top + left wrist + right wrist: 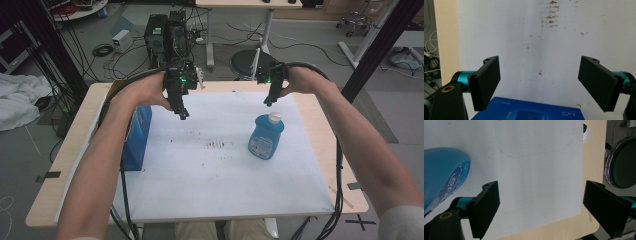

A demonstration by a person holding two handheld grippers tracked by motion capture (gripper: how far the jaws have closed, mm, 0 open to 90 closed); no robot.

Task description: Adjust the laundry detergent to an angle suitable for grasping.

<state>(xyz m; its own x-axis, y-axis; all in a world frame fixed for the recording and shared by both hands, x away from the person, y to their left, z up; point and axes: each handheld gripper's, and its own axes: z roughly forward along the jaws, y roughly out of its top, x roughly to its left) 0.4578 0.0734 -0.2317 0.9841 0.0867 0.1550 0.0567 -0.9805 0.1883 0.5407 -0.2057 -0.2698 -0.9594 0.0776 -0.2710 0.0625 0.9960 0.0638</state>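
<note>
Fingers point(486, 82) apart above blue box point(531, 111)

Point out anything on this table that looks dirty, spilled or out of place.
The white sheet is stained: rows of dark smudges near its middle, plus scattered specks. The blue bottle stands upright and capped; the blue box sits at the sheet's left edge. Nothing spilled.

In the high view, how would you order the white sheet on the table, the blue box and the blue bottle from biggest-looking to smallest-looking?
1. The white sheet, which covers most of the tabletop.
2. The blue box, partly hidden by the person's left forearm, so its full size is unsure.
3. The blue bottle, which looks smallest, though not by much.
</note>
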